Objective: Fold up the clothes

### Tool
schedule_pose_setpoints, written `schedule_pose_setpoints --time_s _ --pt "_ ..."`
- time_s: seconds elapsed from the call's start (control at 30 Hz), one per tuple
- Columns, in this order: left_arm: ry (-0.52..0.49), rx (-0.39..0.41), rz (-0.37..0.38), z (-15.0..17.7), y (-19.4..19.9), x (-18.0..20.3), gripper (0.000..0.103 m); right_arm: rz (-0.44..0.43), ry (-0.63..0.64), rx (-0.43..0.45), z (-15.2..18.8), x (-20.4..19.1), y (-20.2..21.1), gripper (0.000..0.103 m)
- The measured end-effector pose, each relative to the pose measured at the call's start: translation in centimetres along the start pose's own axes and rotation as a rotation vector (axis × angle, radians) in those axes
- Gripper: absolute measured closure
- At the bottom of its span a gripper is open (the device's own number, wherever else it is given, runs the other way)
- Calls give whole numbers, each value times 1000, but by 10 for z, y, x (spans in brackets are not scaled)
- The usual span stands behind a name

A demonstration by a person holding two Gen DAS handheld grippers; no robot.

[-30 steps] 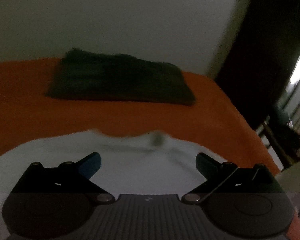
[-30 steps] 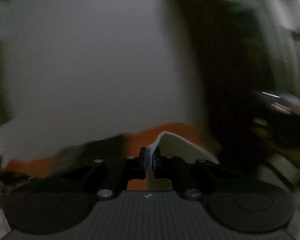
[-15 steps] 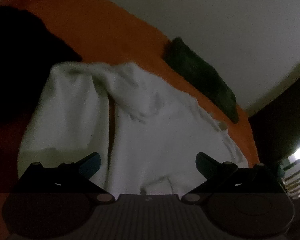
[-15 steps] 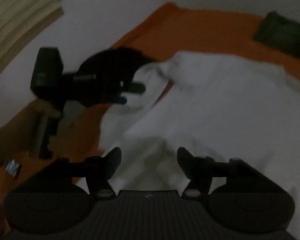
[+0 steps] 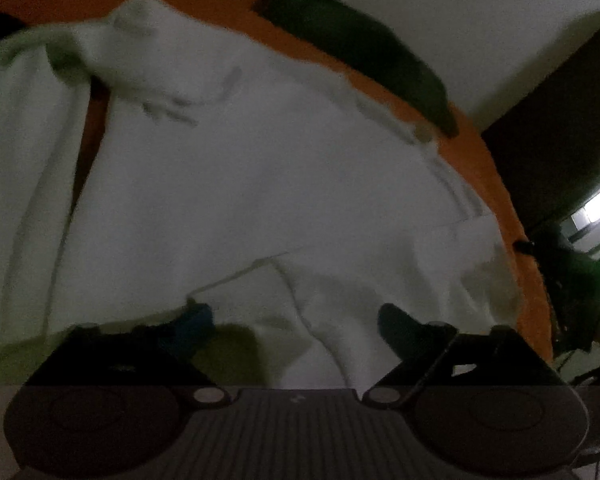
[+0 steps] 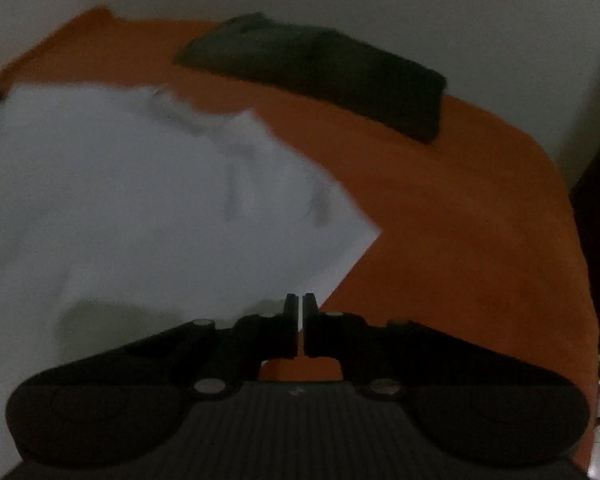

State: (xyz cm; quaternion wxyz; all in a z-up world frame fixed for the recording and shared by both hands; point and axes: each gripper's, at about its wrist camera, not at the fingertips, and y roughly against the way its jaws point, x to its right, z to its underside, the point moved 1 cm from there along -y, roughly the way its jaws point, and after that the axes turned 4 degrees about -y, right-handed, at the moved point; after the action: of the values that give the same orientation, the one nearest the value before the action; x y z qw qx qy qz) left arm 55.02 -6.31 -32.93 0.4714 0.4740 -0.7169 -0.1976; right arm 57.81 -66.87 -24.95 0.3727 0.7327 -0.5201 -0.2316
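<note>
White cloth under both grippers, orange bed beneath.
I have the left gripper [image 5: 296, 316] spread wide over the white garment [image 5: 260, 184], near its creased lower edge; the right gripper [image 6: 299, 314] is clenched on the garment's near corner, its body spreading left and away, the folded dark cloth [image 6: 320, 72] beyond.

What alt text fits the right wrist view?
The right claw is pinched shut on the near edge of a white garment spread on an orange cover. A dark folded cloth lies farther back by the pale wall.
</note>
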Motion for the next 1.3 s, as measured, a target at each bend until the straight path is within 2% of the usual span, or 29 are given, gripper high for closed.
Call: schedule_pose_setpoints --time_s 0.07,0.1,0.13,0.17,0.2,0.23,0.27,0.3,0.37,0.4,0.63,0.7,0.8,0.9,0.93,0.97,1.0,1.03,1.07,1.13,1.27,1.3 --pt "14 8 8 -2 -4 -1 19 -9 -56 -13 -14 25 -18 82" --pt "8 16 3 -2 -6 1 21 -14 -85 -19 -20 37 -27 55" --pt "3 25 3 -1 -7 2 26 -18 -113 -25 -27 49 -36 46" --pt "3 28 10 0 -9 1 46 -22 -163 -24 -32 61 -44 47" --pt "16 27 28 1 -11 1 80 -24 -245 -13 -34 72 -50 47" --pt "29 27 46 2 -12 1 95 -26 -326 -2 -36 83 -55 47" --pt "43 27 63 3 -14 1 97 -29 -379 12 -38 89 -58 48" --pt "52 52 72 4 -11 1 97 -34 -395 28 -39 89 -59 54" --pt "28 113 91 1 2 7 98 -45 -425 60 -42 89 -59 76" --pt "13 136 106 -2 7 11 98 -50 -440 76 -43 89 -59 98" --pt "-18 263 167 -34 50 14 98 -87 -547 190 -53 90 -60 98" --pt "-13 286 163 -38 63 8 98 -83 -539 177 -64 87 -67 101" --pt "-5 234 143 -30 66 -3 97 -69 -503 128 -85 80 -79 98" --pt "48 174 142 -12 56 -18 91 -22 -489 79 -93 71 -83 88" --pt "70 160 143 -6 53 -23 88 -10 -492 75 -90 68 -78 79" --pt "105 170 163 -2 52 -28 69 -27 -493 91 -81 63 -65 69" --pt "131 185 171 -1 51 -31 44 -54 -495 109 -68 56 -48 50" --pt "157 200 178 -1 50 -33 35 -77 -492 126 -53 47 -30 47" --pt "183 215 186 -1 48 -36 30 -94 -479 142 -35 36 -12 47" --pt "163 217 187 -5 43 -32 31 -86 -412 155 5 13 20 47" --pt "77 170 147 -17 32 -24 36 97 -192 158 75 -29 39 46" --pt "51 173 146 -19 29 -22 43 126 -147 151 87 -37 38 47"
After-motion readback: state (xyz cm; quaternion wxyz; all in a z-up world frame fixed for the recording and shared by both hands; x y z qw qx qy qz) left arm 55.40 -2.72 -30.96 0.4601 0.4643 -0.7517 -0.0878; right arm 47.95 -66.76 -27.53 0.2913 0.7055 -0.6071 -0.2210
